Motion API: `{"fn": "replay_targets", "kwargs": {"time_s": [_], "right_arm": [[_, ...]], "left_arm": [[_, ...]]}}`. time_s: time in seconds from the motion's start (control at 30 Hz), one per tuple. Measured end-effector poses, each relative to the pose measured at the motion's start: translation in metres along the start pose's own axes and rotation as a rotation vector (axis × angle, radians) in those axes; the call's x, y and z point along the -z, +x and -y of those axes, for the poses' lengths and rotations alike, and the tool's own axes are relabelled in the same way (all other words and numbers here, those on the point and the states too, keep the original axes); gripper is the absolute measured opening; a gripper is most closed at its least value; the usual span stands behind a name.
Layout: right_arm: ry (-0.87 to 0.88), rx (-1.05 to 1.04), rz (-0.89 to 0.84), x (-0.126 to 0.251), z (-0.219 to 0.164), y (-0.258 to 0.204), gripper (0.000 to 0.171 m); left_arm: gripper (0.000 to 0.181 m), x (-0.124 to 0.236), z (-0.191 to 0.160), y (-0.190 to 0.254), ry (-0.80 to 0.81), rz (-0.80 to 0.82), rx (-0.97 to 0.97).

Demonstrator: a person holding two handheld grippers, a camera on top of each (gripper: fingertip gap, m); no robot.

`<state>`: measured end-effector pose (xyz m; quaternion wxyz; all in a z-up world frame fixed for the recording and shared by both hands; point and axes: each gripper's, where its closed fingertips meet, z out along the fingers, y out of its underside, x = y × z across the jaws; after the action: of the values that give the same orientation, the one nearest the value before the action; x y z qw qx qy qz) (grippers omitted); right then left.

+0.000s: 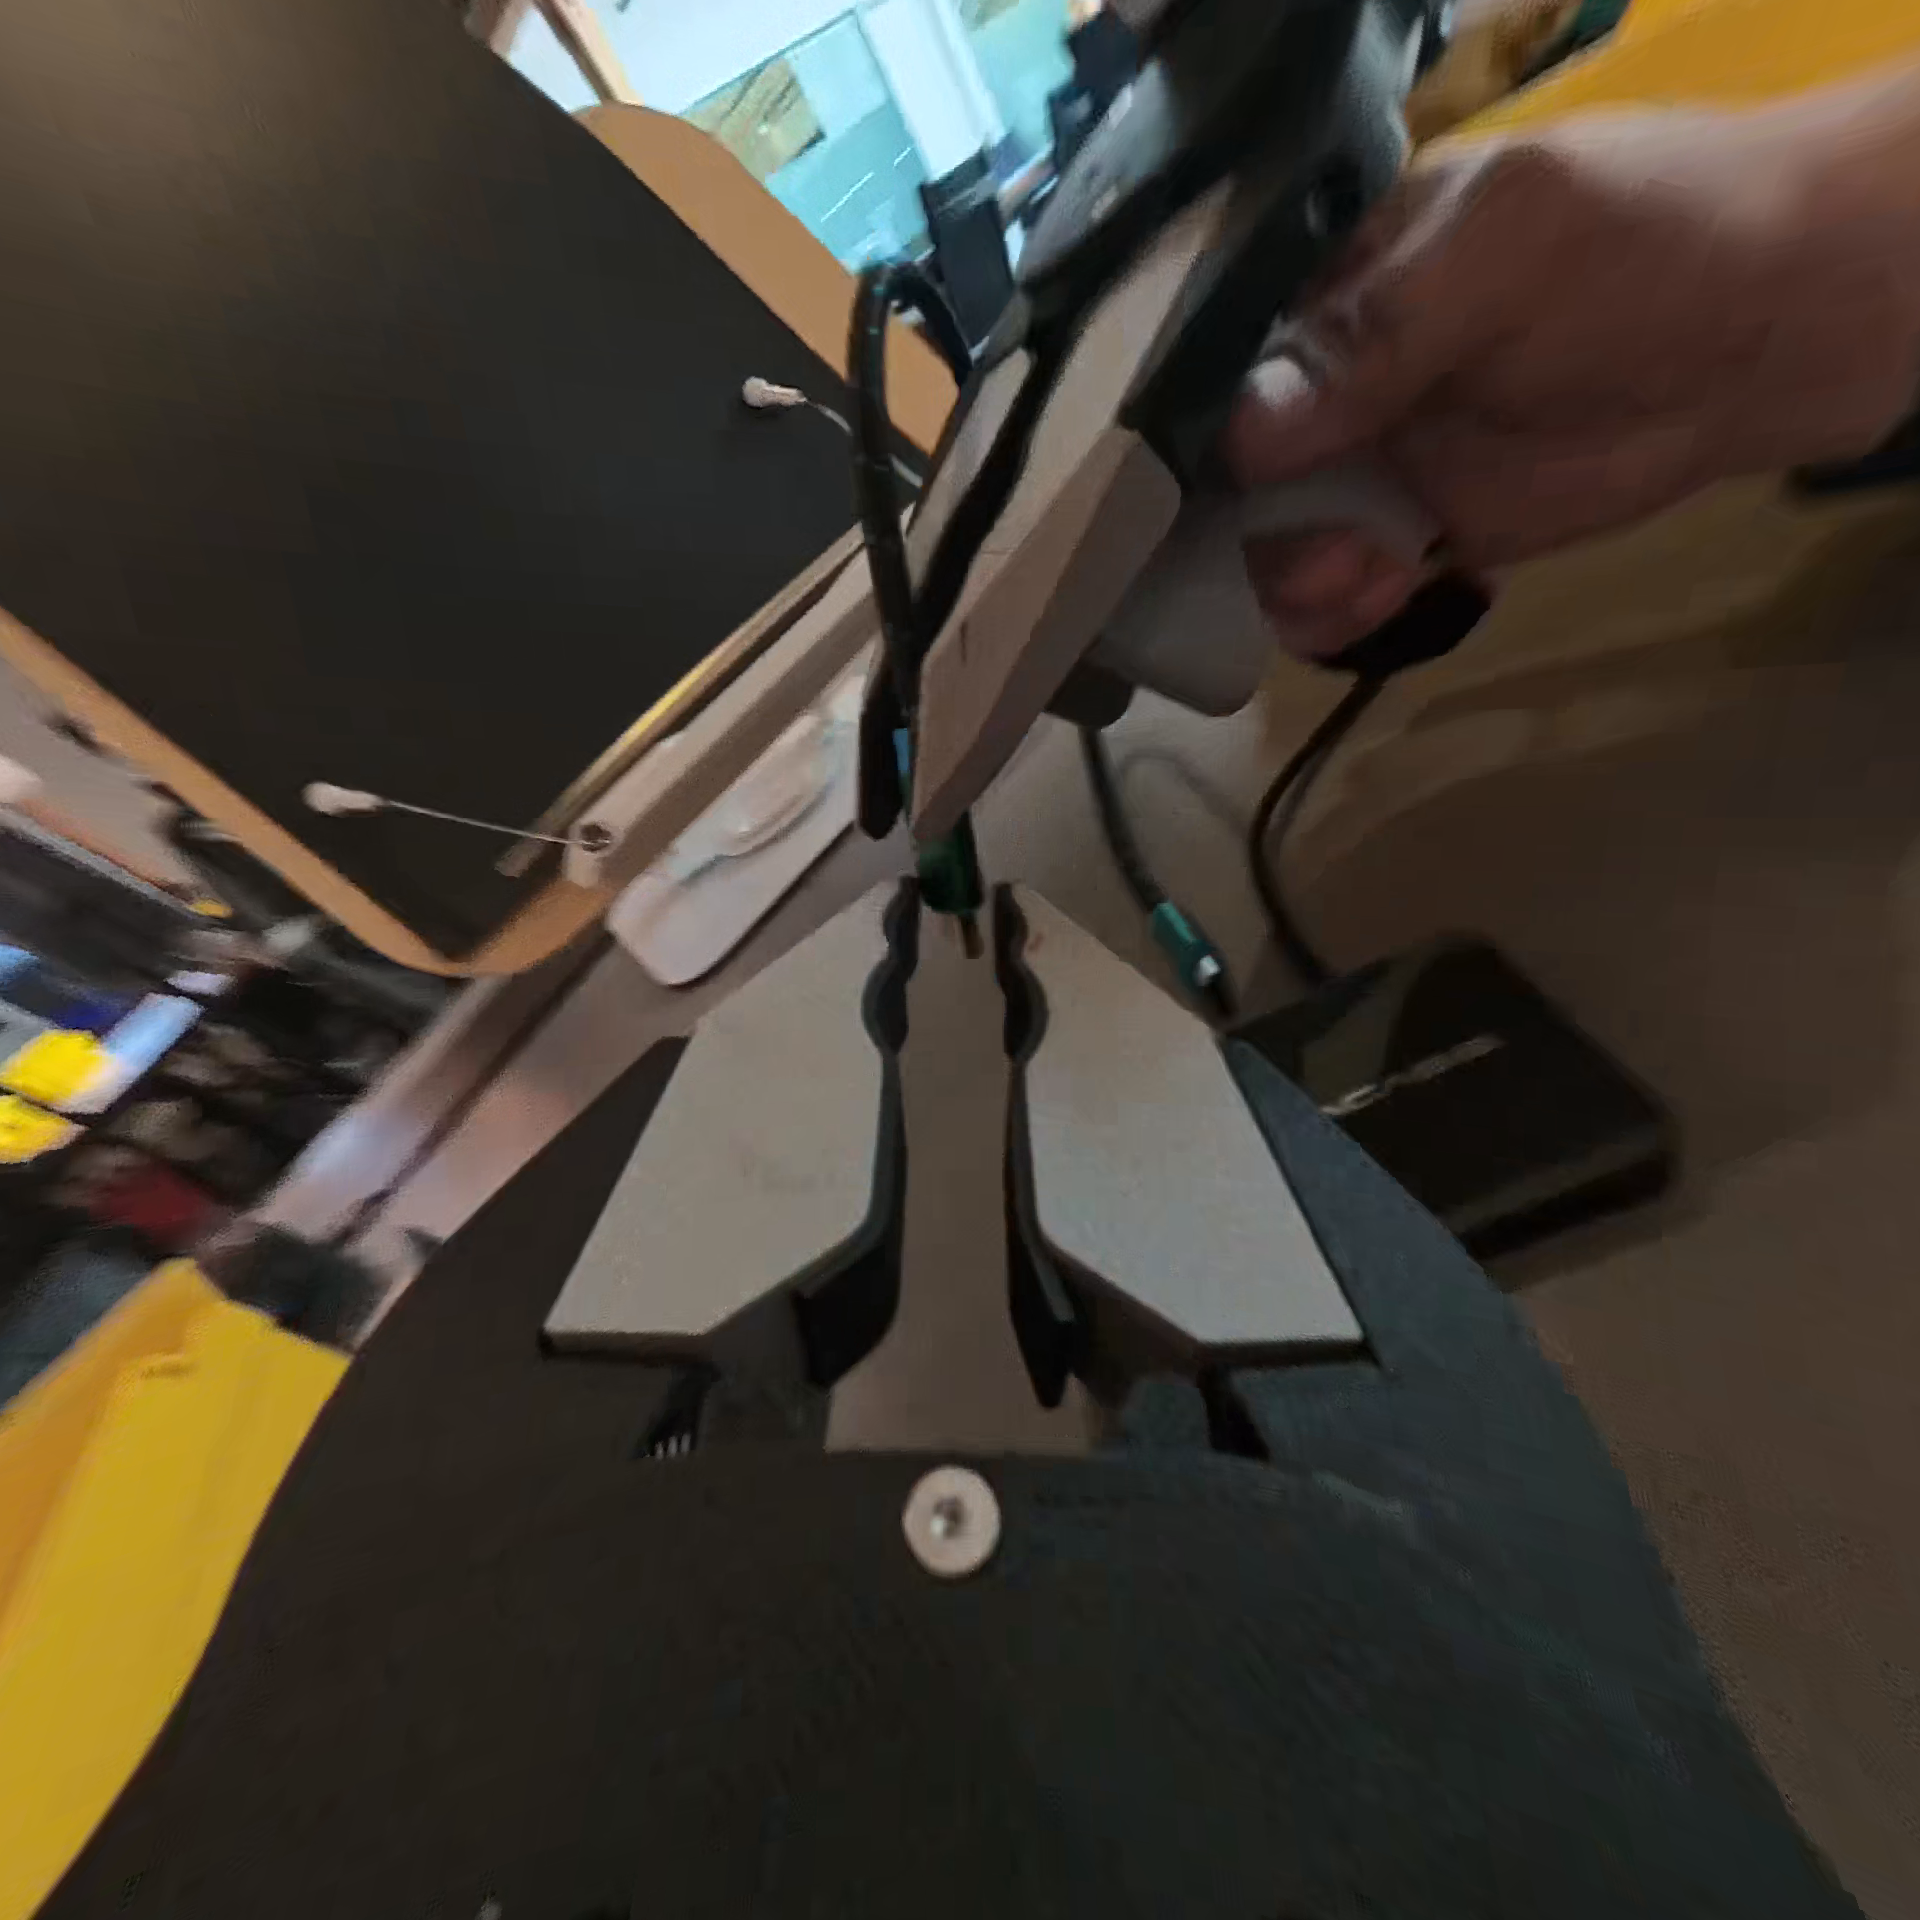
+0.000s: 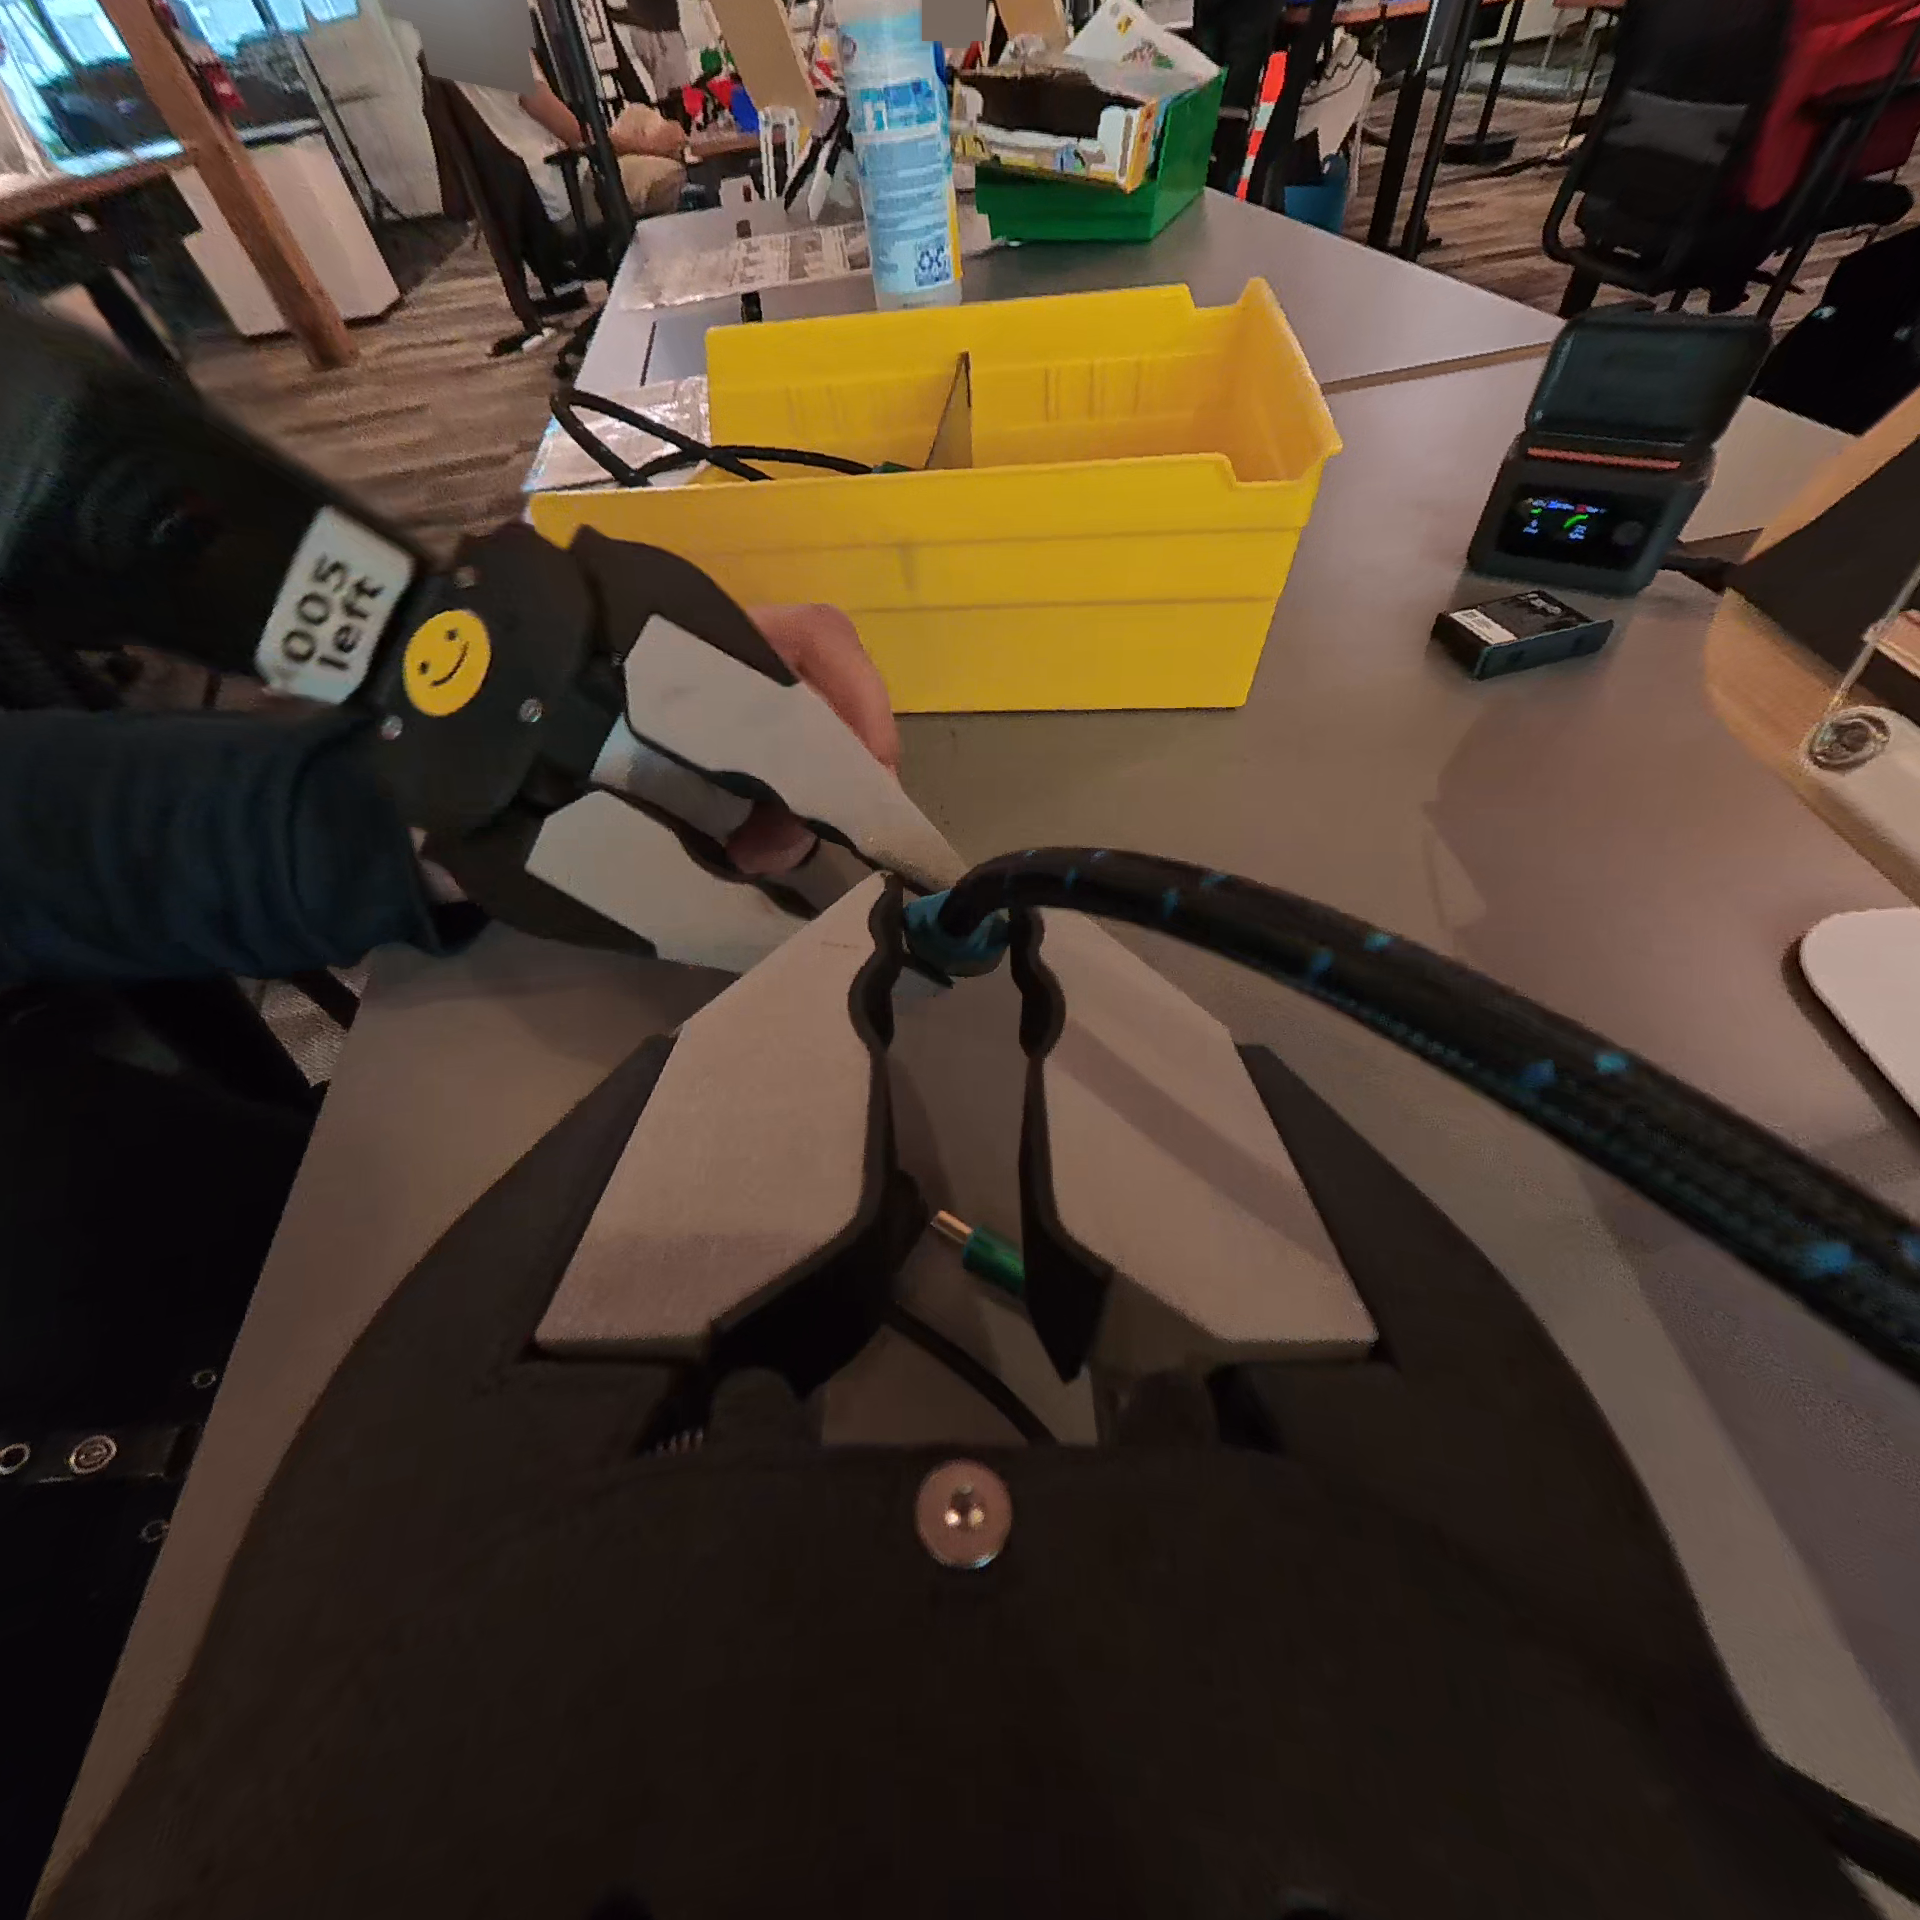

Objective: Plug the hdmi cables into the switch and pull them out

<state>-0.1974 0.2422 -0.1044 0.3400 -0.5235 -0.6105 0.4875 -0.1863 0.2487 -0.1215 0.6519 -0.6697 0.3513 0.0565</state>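
My right gripper [image 2: 951, 914] is shut on the blue end [image 2: 940, 935] of a black braided cable [image 2: 1455, 1029] that arcs away to the right above the grey table [image 2: 1351, 790]. My left gripper [image 2: 935, 868] comes in from the left, its tips touching that end. In the left wrist view its jaws [image 1: 954, 914] stand a little apart with a green plug [image 1: 951, 878] at the tips; whether they grip it is unclear. The right gripper [image 1: 914, 810] hangs above them in a hand. A second green plug [image 1: 1179, 935] lies on the table by a flat black box [image 1: 1455, 1091].
A yellow bin [image 2: 935, 582] with a cable in it stands behind the grippers. A black device with a lit screen [image 2: 1590, 499] and a small black box [image 2: 1517, 629] sit at right. A black panel with a wooden rim [image 1: 364, 468] stands on the left. The grippers are tip to tip, or close to it.
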Motion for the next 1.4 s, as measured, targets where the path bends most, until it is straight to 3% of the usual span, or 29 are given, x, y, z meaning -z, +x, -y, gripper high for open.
{"fn": "replay_targets", "kwargs": {"time_s": [0.07,0.4,0.53,0.67,0.8,0.9,1.07,1.23,1.4], "right_arm": [[-0.018,0.012,-0.011,-0.002,-0.003,0.001,0.018],[-0.113,-0.014,-0.008,-0.004,-0.018,0.002,0.019],[-0.131,0.009,-0.038,-0.002,-0.019,0.006,0.018],[-0.103,-0.002,-0.121,0.007,-0.015,0.023,0.018],[-0.073,-0.036,-0.189,0.016,-0.013,0.039,0.018],[-0.054,-0.041,-0.226,0.02,-0.01,0.045,0.018],[-0.035,-0.049,-0.245,0.024,-0.007,0.05,0.018],[-0.026,-0.058,-0.246,0.027,-0.005,0.051,0.017],[-0.026,-0.061,-0.24,0.027,-0.005,0.051,0.018]], "left_arm": [[0.01,-0.001,-0.004,-0.002,-0.042,0.048,-0.121],[0.01,-0.006,-0.014,0.003,-0.132,0.078,-0.358],[0.009,-0.007,-0.014,0.005,-0.117,0.073,-0.279],[0.02,-0.005,-0.013,0.008,-0.075,-0.041,-0.011],[0.03,-0.002,-0.006,0.004,-0.032,-0.075,0.107],[0.035,0.001,0.001,0.021,-0.009,-0.217,0.183],[0.078,0.019,0.026,0.055,0.068,-0.539,0.407],[0.103,0.044,0.053,0.075,0.143,-0.821,0.576],[0.102,0.037,0.038,0.095,-0.131,-0.88,0.195]]}}
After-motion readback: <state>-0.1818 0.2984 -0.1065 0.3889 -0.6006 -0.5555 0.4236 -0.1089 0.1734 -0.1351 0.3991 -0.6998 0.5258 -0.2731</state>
